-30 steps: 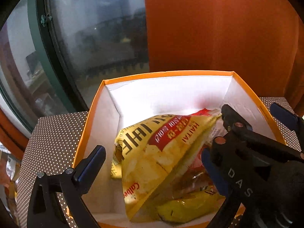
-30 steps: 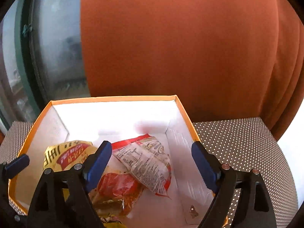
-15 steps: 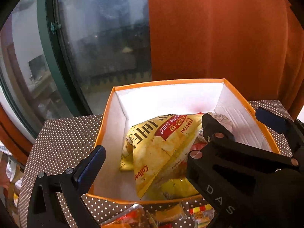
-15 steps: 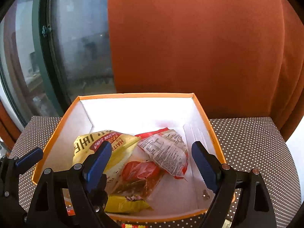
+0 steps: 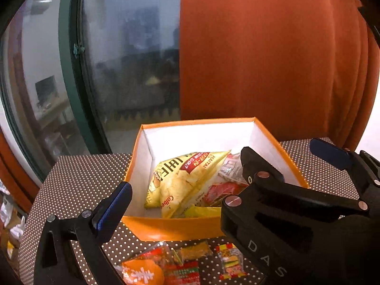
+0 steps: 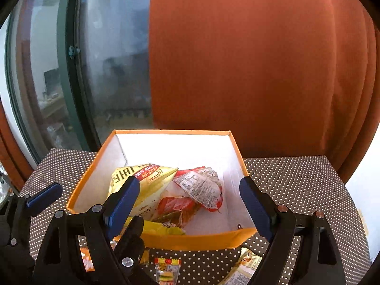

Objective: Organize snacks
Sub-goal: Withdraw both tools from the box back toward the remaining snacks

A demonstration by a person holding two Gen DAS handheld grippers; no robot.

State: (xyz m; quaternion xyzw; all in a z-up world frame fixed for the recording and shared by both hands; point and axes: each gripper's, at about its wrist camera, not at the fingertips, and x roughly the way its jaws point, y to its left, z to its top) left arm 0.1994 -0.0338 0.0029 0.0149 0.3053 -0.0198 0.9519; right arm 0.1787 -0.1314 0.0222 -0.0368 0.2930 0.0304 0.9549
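Observation:
An orange box (image 5: pixel 175 228) with a white inside stands on the dotted table (image 5: pixel 78 178). A yellow chip bag (image 5: pixel 182 182) leans in the box, with a red packet (image 5: pixel 220 190) and a red-and-white packet (image 6: pixel 201 187) beside it. My left gripper (image 5: pixel 171 213) hangs open and empty in front of the box's near wall. My right gripper (image 6: pixel 187 206) is open too, above the near edge of the box (image 6: pixel 171 131), holding nothing. The two grippers are side by side, and the right one's finger crosses the left wrist view.
Loose snacks lie on the table in front of the box: an orange packet with a snowflake (image 5: pixel 140 273), a small gummy packet (image 6: pixel 167 270) and a pale wrapper (image 6: pixel 247 261). An orange curtain (image 5: pixel 273 59) and a dark window (image 5: pixel 130 59) stand behind the table.
Both grippers have drawn back and up from inside the box. The box looks smaller now, and its front wall and the loose snacks before it have come into view.

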